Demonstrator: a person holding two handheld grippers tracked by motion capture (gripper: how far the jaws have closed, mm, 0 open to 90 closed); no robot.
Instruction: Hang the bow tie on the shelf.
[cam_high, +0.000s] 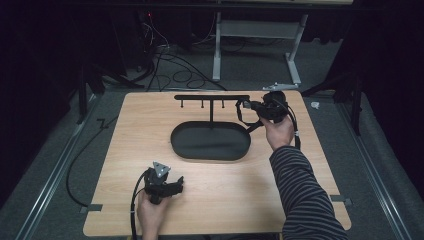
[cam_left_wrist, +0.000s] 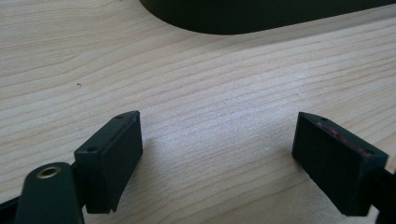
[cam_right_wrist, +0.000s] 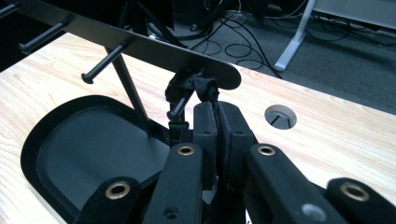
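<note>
light: bright on table (cam_high: 210, 200), room w/ floor (cam_high: 250, 65) dim/black | shadows: soft under left gripper (cam_left_wrist: 219, 158) jaws | glare: none | blur: near arm links soft, high view low-res

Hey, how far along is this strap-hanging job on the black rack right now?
Nothing looks finished yet: the rack's other pegs are bare and its tray is empty. In hand: the right hand-held gripper is shut on a black strap, holding it at the end peg. Whether it is hooked is unclear. Left: release it. The left hand-held gripper waits open over the table.
</note>
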